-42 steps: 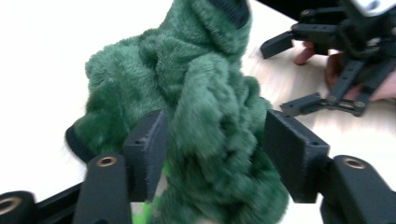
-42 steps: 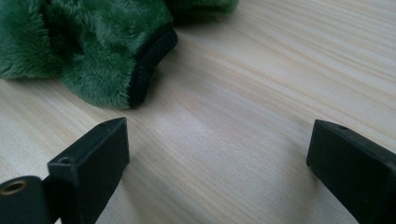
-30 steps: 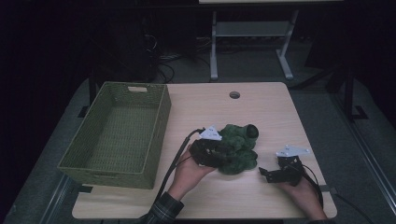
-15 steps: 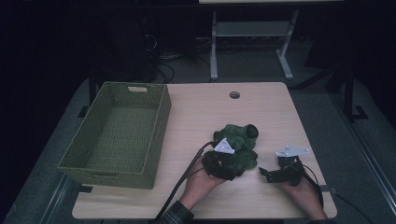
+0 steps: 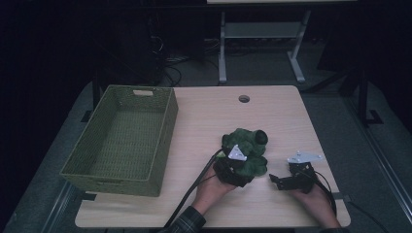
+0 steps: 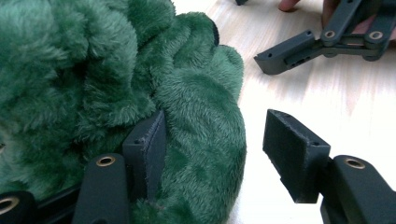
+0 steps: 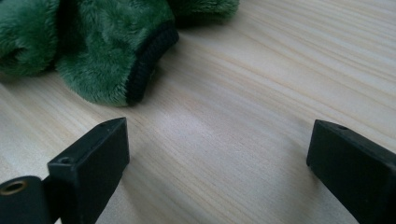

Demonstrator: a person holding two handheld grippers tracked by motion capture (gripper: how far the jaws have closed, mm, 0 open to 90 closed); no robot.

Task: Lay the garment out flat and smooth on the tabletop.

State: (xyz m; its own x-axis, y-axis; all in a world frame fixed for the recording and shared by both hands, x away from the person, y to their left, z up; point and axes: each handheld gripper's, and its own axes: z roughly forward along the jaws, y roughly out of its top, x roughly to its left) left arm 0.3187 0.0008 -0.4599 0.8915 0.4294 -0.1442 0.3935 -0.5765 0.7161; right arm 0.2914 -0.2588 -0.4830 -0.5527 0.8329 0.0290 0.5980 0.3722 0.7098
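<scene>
Green plush toy [image 5: 246,149] lies on the wooden surface [image 5: 209,116], right of the woven basket [image 5: 121,141]. Left tongs [image 6: 219,149] have just been opening: one jaw buried in fur, the other clear. Right tongs [image 7: 219,163] rest agape just beside the toy, nothing between them.

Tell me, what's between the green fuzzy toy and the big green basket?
Nothing: bare wooden table separates the green plush toy from the basket, seen in the high view.
</scene>
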